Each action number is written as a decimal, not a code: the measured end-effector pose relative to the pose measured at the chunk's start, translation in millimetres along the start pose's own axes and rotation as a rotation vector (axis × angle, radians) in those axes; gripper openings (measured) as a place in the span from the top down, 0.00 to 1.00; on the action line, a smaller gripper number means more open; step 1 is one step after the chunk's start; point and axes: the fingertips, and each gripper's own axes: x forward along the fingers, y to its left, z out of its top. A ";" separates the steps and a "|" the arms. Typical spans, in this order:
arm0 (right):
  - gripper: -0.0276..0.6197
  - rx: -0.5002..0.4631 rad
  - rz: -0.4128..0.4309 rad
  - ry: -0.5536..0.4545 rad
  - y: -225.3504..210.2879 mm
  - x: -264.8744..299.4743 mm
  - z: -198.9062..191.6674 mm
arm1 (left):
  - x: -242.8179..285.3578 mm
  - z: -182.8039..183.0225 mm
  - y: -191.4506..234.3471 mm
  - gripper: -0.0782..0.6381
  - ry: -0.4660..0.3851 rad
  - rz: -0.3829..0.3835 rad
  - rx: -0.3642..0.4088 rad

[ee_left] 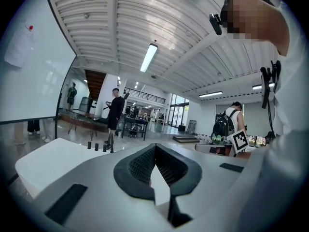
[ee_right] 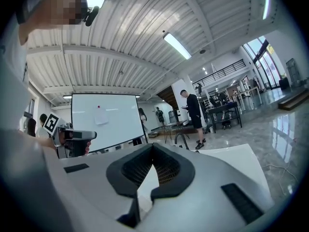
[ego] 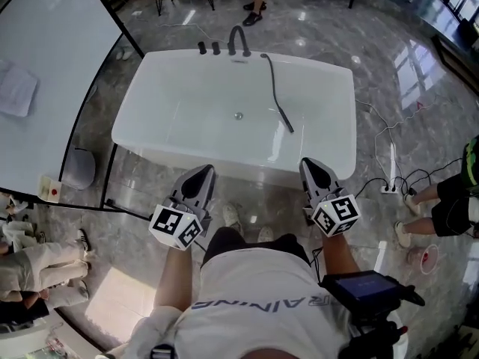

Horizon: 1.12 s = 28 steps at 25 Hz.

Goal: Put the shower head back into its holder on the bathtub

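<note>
The white bathtub [ego: 150,88] stands ahead of me in the head view. The black shower head [ego: 287,122] lies inside the tub near its right side. Its hose [ego: 272,81] runs back to the far rim, beside the black faucet [ego: 239,40] and two knobs [ego: 209,48]. I cannot make out the holder. My left gripper [ego: 203,172] and right gripper [ego: 308,163] hover over the floor just short of the near rim, both shut and empty. The left gripper view shows the gripper [ee_left: 155,146] pointing across the tub [ee_left: 48,156]. In the right gripper view the gripper [ee_right: 152,146] faces the faucet [ee_right: 180,140].
A whiteboard [ego: 45,73] stands to the left of the tub. A power strip [ego: 389,188] with cables lies on the floor to the right. People stand at the right [ego: 449,200], at the lower left [ego: 30,268] and beyond the tub [ego: 254,10].
</note>
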 end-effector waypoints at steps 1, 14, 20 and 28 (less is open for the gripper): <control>0.95 0.001 -0.011 -0.001 -5.1 2.5 0.3 | 9.0 1.9 2.7 0.87 0.000 -0.013 0.001; 0.95 -0.015 -0.179 -0.010 -65.5 107.2 29.7 | 138.0 33.8 94.4 0.87 0.011 -0.191 0.012; 0.95 -0.013 -0.233 0.007 -60.2 187.4 35.5 | 172.7 43.8 181.3 0.87 0.037 -0.239 -0.020; 0.95 0.001 -0.302 0.059 -71.8 248.5 18.6 | 221.0 39.0 245.1 0.87 0.072 -0.321 -0.026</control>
